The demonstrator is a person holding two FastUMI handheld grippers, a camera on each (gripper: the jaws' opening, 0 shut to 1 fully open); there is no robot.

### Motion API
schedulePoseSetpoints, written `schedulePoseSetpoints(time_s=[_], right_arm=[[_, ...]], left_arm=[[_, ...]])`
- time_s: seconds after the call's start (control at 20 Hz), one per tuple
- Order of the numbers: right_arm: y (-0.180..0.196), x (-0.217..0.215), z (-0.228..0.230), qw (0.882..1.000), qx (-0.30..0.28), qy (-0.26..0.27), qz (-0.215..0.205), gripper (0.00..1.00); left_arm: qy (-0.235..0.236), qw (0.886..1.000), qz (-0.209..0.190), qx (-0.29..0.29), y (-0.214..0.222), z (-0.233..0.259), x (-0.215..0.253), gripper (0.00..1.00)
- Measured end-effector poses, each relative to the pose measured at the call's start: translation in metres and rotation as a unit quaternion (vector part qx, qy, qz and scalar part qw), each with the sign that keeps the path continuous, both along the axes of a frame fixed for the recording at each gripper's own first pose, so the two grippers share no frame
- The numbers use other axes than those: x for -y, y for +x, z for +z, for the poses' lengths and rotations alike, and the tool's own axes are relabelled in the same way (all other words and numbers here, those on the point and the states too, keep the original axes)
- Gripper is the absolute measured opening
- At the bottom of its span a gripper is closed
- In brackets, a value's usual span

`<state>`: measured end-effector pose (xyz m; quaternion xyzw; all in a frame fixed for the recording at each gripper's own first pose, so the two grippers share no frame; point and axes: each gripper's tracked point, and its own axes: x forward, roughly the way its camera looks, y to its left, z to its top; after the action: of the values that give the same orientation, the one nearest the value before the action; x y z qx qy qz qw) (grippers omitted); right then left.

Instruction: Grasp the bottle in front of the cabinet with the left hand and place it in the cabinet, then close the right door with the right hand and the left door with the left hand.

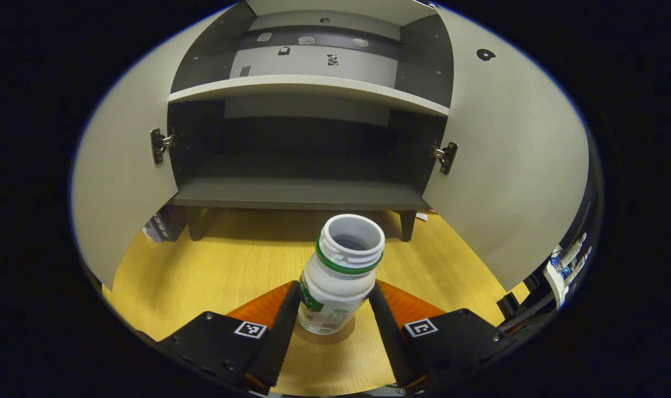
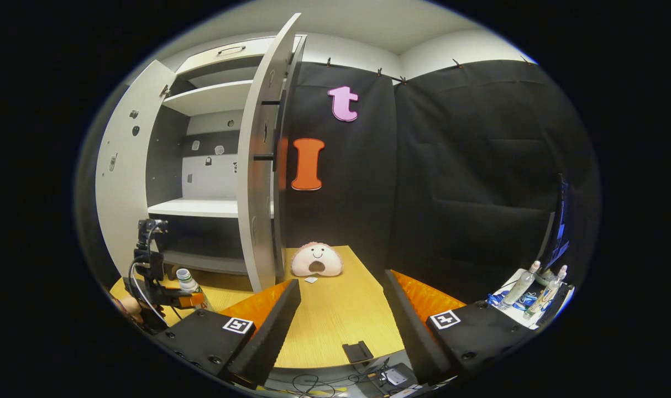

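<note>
- White plastic bottle (image 1: 341, 273) with a green ring under its open neck, no cap, standing on the yellow wood counter (image 1: 214, 265) right in front of the cabinet (image 1: 308, 193).
- Left claw (image 1: 334, 309) has it between its fingers, both black pads look pressed against the body, so I'd call that gripped. The bottle's base looks to be still on the counter.
- So we're at step one, grasp made, lift not yet done, I'd say.
- Next move: raise it and carry it forward onto the dark lower shelf, clearing the front edge.
- Both doors hang wide open: left door (image 1: 122, 182), right door (image 1: 512, 166).
- Right claw (image 2: 341, 309) is spread open, holding nothing, hovering off by the right door.
</note>
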<state>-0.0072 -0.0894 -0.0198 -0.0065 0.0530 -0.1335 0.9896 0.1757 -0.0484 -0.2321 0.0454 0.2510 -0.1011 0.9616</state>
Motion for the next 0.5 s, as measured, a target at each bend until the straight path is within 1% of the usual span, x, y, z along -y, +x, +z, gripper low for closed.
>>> schedulePoseSetpoints(time_s=[0.15,0.35,0.5], right_arm=[[0.006,-0.003,0.004,1.0,0.009,0.004,0.009,1.0],[0.014,-0.009,0.006,0.999,0.018,0.009,0.027,1.0],[0.019,-0.016,0.008,0.999,0.025,0.017,0.041,1.0]], left_arm=[[-0.004,1.0,-0.018,0.023,0.001,0.04,0.012,0.76],[-0.001,0.998,-0.034,0.059,0.005,0.108,0.024,0.75],[0.01,0.996,-0.035,0.08,0.005,0.15,0.026,0.75]])
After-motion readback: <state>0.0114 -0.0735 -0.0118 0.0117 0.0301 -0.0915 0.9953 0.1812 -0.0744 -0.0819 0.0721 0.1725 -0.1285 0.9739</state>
